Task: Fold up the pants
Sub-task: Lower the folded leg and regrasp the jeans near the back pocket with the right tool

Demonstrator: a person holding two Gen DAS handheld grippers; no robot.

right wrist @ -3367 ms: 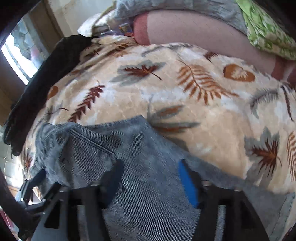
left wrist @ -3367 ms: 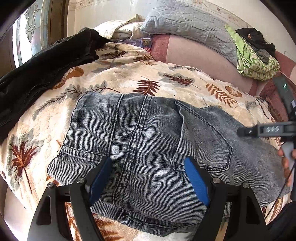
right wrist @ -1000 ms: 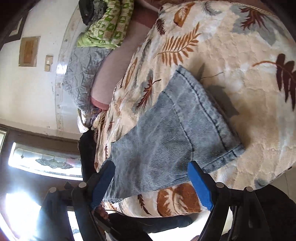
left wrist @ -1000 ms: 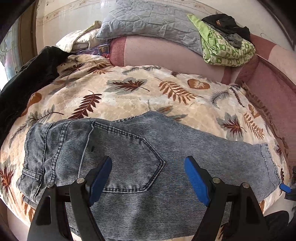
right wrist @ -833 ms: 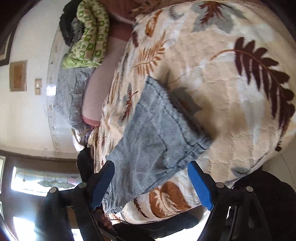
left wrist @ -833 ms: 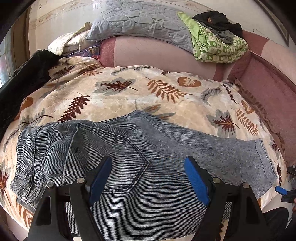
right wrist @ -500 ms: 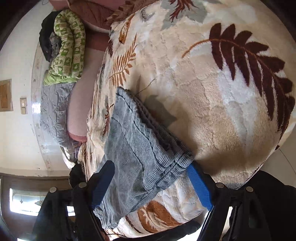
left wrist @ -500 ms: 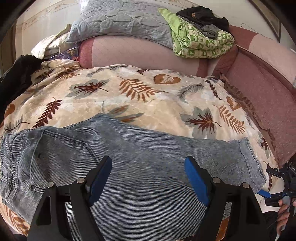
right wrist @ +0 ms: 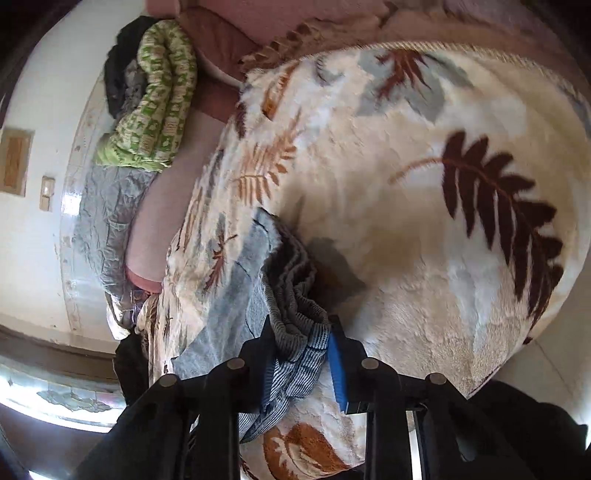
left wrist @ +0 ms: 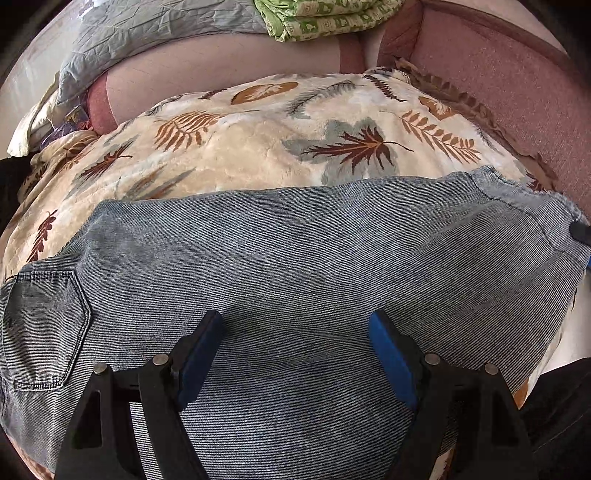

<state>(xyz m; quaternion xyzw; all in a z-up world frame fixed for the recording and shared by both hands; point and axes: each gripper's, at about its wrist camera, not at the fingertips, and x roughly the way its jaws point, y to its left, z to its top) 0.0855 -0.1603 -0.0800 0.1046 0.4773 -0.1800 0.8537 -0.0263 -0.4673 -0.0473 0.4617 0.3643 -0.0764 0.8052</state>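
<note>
Grey-blue jeans (left wrist: 295,251) lie flat across leaf-print blanket (left wrist: 258,147) on bed, back pocket (left wrist: 40,325) at left, leg hem at right edge. Left gripper (left wrist: 295,350) hovers over mid-leg, jaws wide apart, nothing between pads. Right gripper (right wrist: 299,354) jaws have just been closing; now clamped on bunched jeans hem (right wrist: 295,314) at blanket edge. Green patterned quilt (right wrist: 159,96) folded on grey pillow (left wrist: 147,33) by headboard. No containers visible.

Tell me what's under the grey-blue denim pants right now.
The grey-blue denim pants lie on a cream plush blanket with leaf prints, showing past their far edge and hem. Whatever sits beneath the denim itself is covered.
</note>
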